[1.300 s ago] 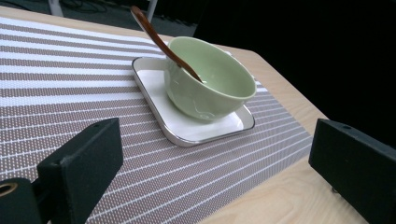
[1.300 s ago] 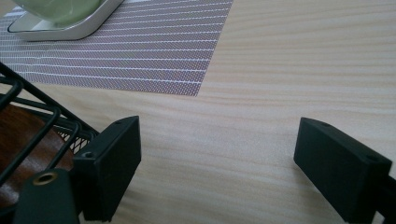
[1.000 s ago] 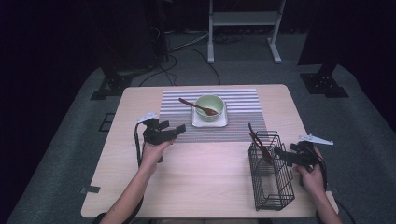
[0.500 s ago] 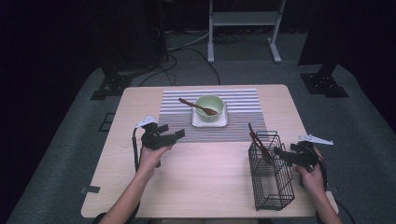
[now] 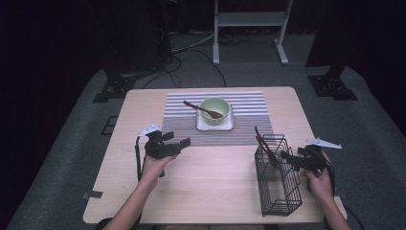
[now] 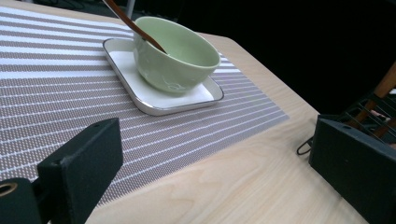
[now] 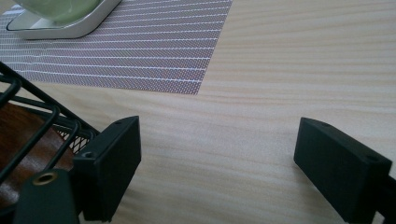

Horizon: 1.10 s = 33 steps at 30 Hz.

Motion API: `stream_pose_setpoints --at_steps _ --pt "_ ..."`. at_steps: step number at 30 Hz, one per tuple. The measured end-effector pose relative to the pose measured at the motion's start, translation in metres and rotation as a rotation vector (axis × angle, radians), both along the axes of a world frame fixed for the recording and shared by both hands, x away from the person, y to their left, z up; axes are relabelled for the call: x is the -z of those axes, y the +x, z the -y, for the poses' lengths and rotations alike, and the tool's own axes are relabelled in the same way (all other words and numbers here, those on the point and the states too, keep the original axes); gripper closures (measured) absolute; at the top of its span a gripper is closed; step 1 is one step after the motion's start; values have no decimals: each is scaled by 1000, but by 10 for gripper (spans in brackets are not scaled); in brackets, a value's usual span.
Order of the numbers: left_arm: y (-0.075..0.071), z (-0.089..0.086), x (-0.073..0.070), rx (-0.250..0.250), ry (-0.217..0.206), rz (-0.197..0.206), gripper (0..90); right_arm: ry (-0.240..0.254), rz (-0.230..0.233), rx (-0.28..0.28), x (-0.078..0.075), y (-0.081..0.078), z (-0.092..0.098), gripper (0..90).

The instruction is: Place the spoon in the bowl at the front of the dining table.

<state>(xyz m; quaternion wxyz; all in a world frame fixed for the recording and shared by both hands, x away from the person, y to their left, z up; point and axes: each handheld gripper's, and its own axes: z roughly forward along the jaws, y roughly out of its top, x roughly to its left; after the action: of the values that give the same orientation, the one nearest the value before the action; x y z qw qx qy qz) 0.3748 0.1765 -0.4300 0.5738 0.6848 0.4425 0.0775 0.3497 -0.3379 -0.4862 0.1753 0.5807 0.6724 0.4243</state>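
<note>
Tabletop (image 5: 215,167) is seen carrying a striped mat (image 5: 182,122), a wire basket (image 5: 280,191) beside the right gripper (image 5: 287,158), and a bowl (image 5: 214,109) ahead of the left gripper (image 5: 179,142). Both jaws are held apart, empty. The basket could be tipped if clipped.

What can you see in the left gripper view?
A pale green bowl with a brown wooden spoon in it sits on a white tray on a striped placemat. The left gripper has its black jaws wide apart.
</note>
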Motion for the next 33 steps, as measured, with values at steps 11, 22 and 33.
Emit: stream_pose_setpoints --at_steps 11,22,33 --pt "-9 -3 3 9 2 -8 21 -2 0 -1 0 0 0 134" --pt "-20 -3 7 31 -6 -13 21 -4 1 -2 0 0 0 134" --pt "-28 -4 14 39 -9 -27 21 -4 1 -1 0 0 0 134"
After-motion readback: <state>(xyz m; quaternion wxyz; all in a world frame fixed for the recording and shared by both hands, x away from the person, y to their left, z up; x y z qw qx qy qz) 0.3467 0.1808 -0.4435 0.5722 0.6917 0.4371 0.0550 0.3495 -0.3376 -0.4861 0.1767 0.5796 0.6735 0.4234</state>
